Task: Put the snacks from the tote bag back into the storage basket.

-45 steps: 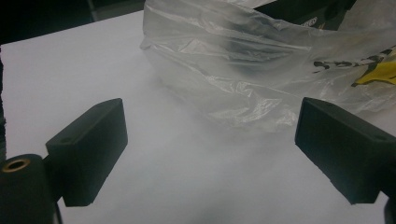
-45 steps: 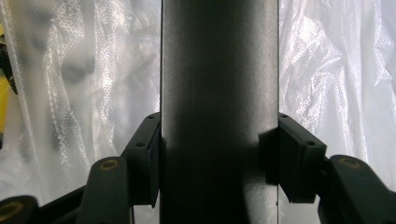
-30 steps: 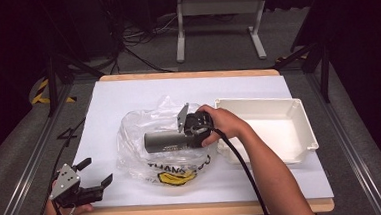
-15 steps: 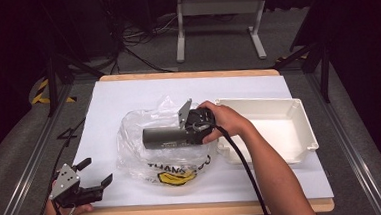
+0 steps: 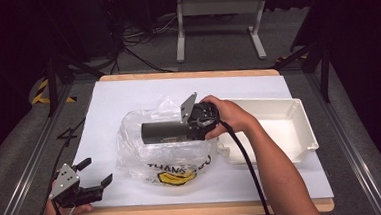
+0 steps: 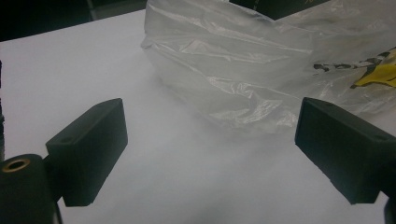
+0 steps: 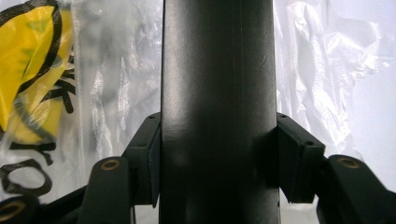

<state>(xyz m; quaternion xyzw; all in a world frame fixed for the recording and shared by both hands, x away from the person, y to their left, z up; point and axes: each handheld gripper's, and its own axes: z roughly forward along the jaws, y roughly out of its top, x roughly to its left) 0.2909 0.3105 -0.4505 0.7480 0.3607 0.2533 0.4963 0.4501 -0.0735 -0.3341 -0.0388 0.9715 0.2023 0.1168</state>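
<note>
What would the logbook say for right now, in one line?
right gripper: shut on black tube | over bag | left gripper: open, idle | tray: beside

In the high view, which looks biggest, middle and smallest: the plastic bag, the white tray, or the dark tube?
Largest: plastic bag and white tray. They look about alike, so I won't rank them.
Smallest: dark tube, held above the bag and nearer the camera, yet clearly smaller.

Bag [image 5: 169, 156]: thin glossy crinkled plastic; cylinder [image 7: 217, 112]: matt dark (smooth); tray [image 5: 300, 131]: white plastic.
</note>
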